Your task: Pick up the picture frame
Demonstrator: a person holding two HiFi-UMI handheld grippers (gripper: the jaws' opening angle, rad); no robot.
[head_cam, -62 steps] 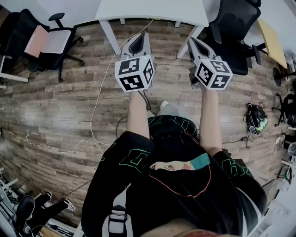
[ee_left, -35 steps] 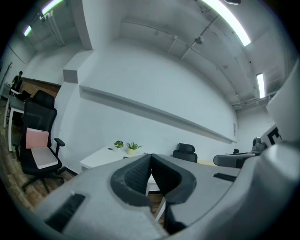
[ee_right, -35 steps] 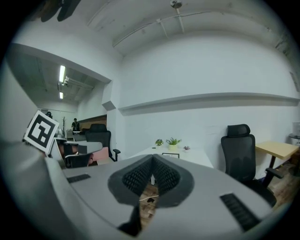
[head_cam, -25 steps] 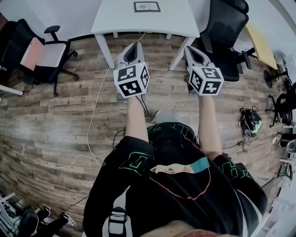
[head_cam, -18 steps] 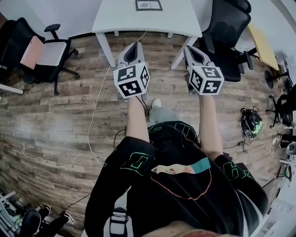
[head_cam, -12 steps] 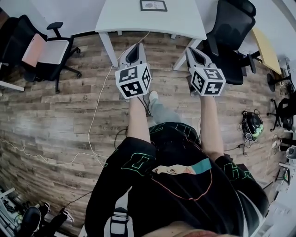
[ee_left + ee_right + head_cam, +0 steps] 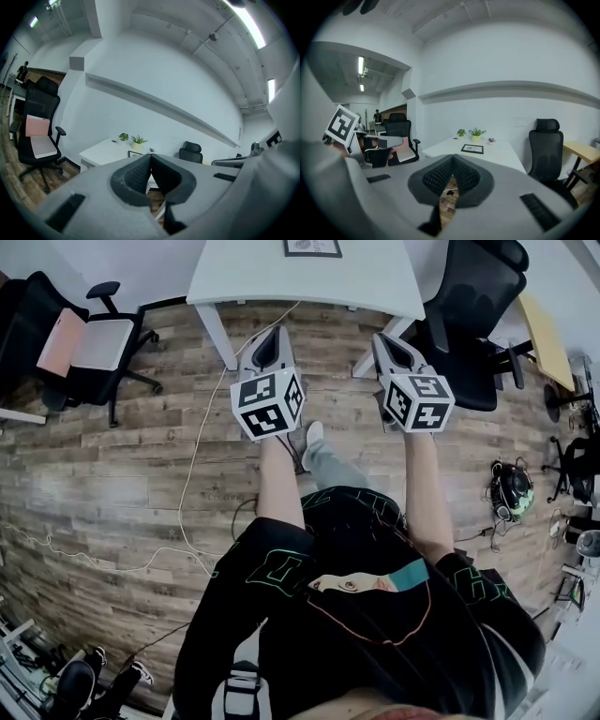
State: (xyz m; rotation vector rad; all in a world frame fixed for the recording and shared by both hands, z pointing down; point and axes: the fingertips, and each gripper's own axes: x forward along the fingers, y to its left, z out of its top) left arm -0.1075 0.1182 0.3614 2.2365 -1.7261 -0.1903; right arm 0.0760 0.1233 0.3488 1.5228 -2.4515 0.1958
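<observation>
The picture frame (image 7: 312, 247), dark-rimmed, lies flat on the white table (image 7: 281, 282) at the top edge of the head view. It also shows in the right gripper view, frame (image 7: 472, 149), and half hidden behind the jaws in the left gripper view, frame (image 7: 136, 153). My left gripper (image 7: 270, 336) and right gripper (image 7: 382, 337) are held side by side over the wooden floor, short of the table's near edge. Both point at the table, shut and holding nothing: left gripper (image 7: 151, 156), right gripper (image 7: 453, 157).
A black office chair (image 7: 469, 296) stands at the table's right end. Another chair (image 7: 84, 334) carrying pink and white sheets is on the left. A white cable (image 7: 192, 465) runs across the floor. Small potted plants (image 7: 476, 132) stand behind the frame. A yellow desk (image 7: 548, 324) is far right.
The person has stepped toward the table, which now sits nearer and larger in the head view. Both grippers came forward with the body and stayed shut.
</observation>
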